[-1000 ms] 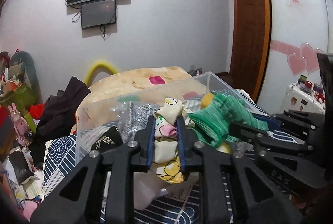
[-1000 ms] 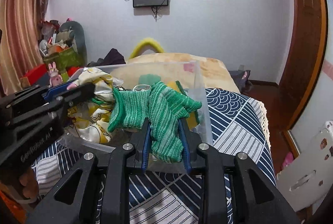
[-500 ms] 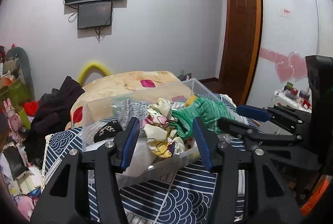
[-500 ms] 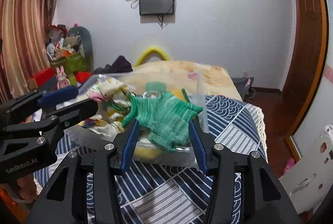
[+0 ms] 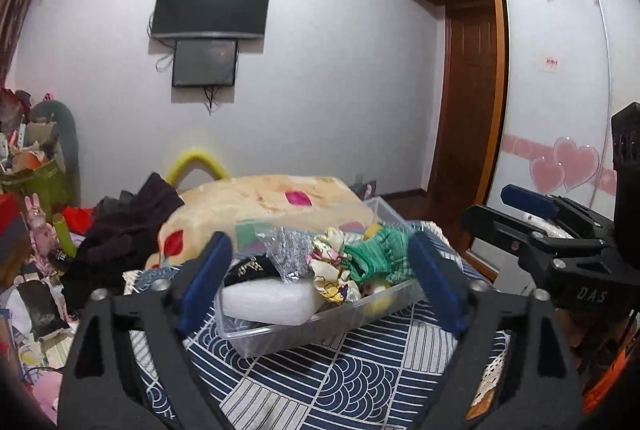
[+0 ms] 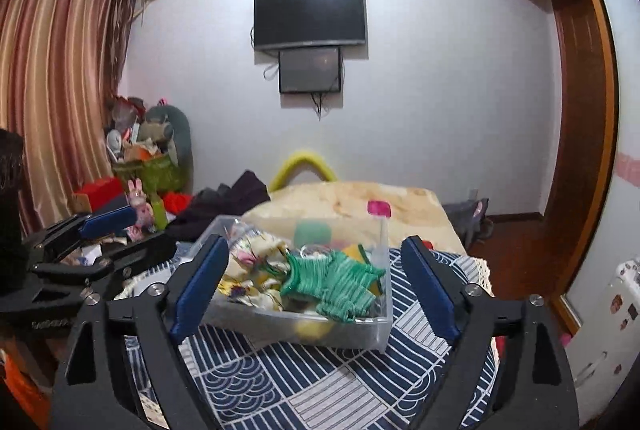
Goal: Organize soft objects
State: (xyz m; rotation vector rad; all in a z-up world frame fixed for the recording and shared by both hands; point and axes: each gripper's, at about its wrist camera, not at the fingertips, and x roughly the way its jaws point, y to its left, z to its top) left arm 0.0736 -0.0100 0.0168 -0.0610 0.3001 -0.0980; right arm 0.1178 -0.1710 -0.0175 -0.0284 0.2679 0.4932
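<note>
A clear plastic bin [image 5: 280, 336] [image 6: 360, 334] stands on a navy patterned cloth [image 5: 340, 378] [image 6: 280, 378]. Inside lie a green knitted cloth [image 5: 380, 254] [image 6: 340, 282], a floral yellow-white cloth [image 5: 330, 272] [image 6: 248, 262], a white foam block [image 5: 268, 300], a black item [image 5: 248, 268] and a silvery bag [image 5: 288, 250]. My left gripper [image 5: 320, 282] is open and empty, back from the bin. My right gripper [image 6: 316, 282] is open and empty, also back from it. Each gripper shows in the other's view, the right one [image 5: 560, 230] and the left one [image 6: 80, 250].
A beige blanket [image 5: 260, 206] [image 6: 360, 202] and dark clothes [image 5: 128, 226] lie behind the bin. Cluttered toys and boxes [image 6: 140, 166] stand at the left by the curtain. A wooden door [image 5: 464, 134] and a wardrobe with heart stickers [image 5: 560, 110] are at the right.
Both grippers opened, let go of the floral cloth and the green knitted cloth into the bin, and pulled back and up from it.
</note>
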